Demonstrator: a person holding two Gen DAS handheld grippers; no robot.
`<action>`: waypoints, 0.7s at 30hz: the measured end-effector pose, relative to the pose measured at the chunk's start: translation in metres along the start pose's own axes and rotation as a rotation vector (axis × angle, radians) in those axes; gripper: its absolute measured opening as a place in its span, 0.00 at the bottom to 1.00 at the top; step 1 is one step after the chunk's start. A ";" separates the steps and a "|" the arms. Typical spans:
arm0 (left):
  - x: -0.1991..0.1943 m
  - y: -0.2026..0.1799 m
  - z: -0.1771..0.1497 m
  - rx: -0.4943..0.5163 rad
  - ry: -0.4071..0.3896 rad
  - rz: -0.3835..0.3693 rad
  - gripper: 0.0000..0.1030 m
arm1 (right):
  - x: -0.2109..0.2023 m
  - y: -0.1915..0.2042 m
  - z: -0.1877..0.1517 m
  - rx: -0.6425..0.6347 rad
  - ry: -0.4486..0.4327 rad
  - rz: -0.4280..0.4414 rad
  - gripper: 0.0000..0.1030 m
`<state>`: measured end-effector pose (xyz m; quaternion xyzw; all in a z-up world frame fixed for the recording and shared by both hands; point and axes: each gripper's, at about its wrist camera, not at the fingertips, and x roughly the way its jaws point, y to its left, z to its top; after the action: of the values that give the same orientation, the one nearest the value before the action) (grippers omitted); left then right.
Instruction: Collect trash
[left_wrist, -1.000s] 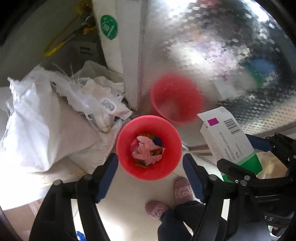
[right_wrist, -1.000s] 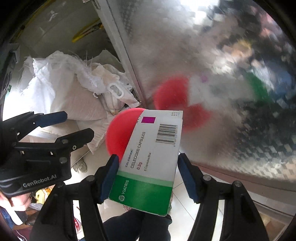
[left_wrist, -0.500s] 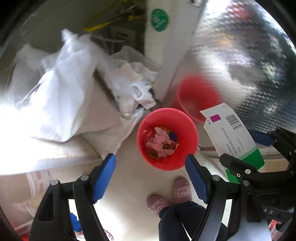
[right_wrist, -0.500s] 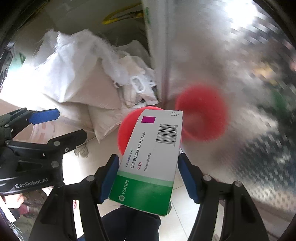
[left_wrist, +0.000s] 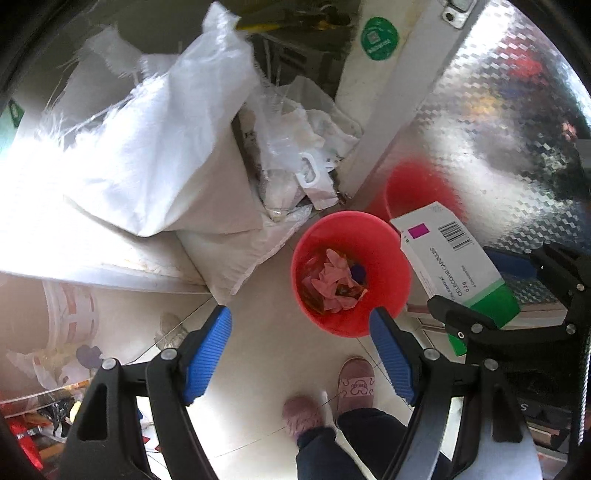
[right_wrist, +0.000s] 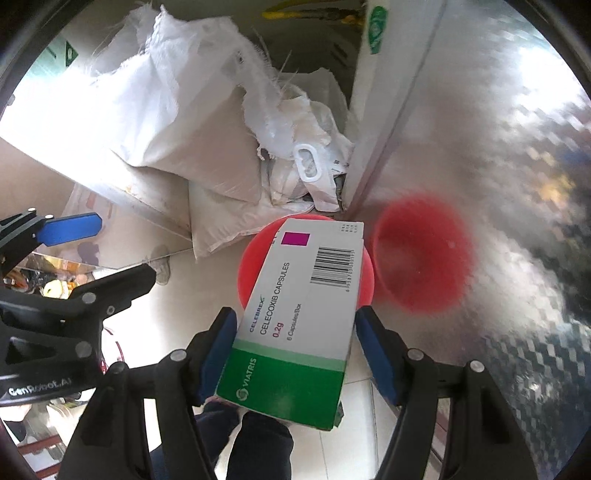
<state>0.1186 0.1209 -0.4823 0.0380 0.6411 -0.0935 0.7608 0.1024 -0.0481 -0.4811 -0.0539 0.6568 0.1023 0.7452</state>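
You are holding the medicine box (right_wrist: 299, 317) clenched between your right gripper (right_wrist: 293, 334) jaws, its far end hanging over the red bin (left_wrist: 351, 273) at twelve o'clock, likely so it drops among the trash inside. Your left gripper (left_wrist: 301, 352) is hovering with jaws spread and empty, the bin at its one o'clock.

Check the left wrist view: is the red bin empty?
No, the red bin holds crumpled pink wrappers and other scraps at its bottom.

White-green medicine box (right_wrist: 295, 321) tilted above red bin (left_wrist: 351, 273); bin holds pink scraps (left_wrist: 334, 282).
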 end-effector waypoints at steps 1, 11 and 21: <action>0.001 0.003 -0.002 -0.009 0.000 0.002 0.75 | 0.000 0.002 0.000 -0.005 -0.004 -0.015 0.66; -0.032 0.015 -0.026 0.001 -0.026 -0.004 0.79 | -0.039 0.025 -0.019 0.012 -0.050 -0.106 0.78; -0.168 0.002 -0.054 0.085 -0.135 -0.018 0.81 | -0.175 0.048 -0.064 0.206 -0.154 -0.163 0.78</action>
<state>0.0394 0.1487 -0.3266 0.0583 0.5842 -0.1297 0.7991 0.0098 -0.0298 -0.3137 -0.0226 0.5983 -0.0227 0.8007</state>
